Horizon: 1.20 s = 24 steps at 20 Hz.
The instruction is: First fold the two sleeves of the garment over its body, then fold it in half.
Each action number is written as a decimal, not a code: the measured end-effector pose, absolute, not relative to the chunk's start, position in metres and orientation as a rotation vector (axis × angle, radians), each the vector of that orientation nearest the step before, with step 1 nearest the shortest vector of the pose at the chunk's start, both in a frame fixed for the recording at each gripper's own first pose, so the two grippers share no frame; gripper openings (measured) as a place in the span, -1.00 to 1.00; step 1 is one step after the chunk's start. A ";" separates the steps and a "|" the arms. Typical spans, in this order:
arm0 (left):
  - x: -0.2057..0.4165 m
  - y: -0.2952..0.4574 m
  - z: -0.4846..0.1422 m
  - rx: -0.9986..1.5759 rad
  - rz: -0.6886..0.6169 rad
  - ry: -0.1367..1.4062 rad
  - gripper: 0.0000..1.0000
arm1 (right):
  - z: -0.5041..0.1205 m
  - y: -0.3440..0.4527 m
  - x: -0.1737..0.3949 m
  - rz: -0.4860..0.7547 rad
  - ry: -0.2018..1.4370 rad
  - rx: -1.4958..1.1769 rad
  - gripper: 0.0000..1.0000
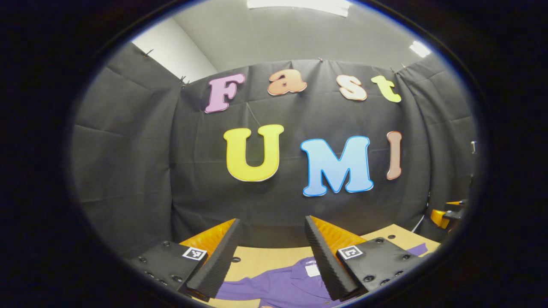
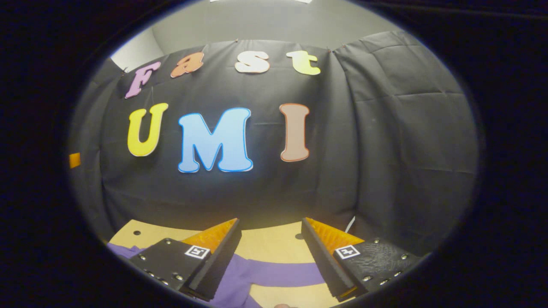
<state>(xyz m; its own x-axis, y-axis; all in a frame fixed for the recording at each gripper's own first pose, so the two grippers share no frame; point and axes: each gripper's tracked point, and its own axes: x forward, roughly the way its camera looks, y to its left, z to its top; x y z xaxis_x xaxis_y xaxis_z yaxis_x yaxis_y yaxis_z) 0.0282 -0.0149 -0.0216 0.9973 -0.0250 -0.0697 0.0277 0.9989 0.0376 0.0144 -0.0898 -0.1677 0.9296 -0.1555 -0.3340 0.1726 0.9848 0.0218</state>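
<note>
You are holding both grippers, left (image 1: 272,239) and right (image 2: 269,237), spread apart above the purple garment (image 1: 278,286); descending off-target risks pinching 2 layers.

Both views ride above the table (image 1: 257,259), facing the booth wall (image 2: 385,149) they share.

Both grippers (image 1: 272,252) (image 2: 269,252) hang wide open over the worktop (image 2: 274,241), nothing between their fingers; the shirt (image 1: 278,284) lies flat below, cloth wall (image 2: 385,149) close behind.
</note>
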 end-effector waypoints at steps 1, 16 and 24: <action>0.029 -0.014 -0.025 0.039 -0.021 0.078 0.84 | -0.174 -0.096 0.015 -0.182 0.351 0.049 0.82; 0.025 0.009 -0.050 0.089 0.043 0.130 0.86 | -0.339 -0.182 0.006 -0.346 0.616 0.055 0.82; 0.018 0.003 -0.052 0.090 0.050 0.147 0.86 | -0.419 -0.223 -0.009 -0.392 0.778 0.067 0.82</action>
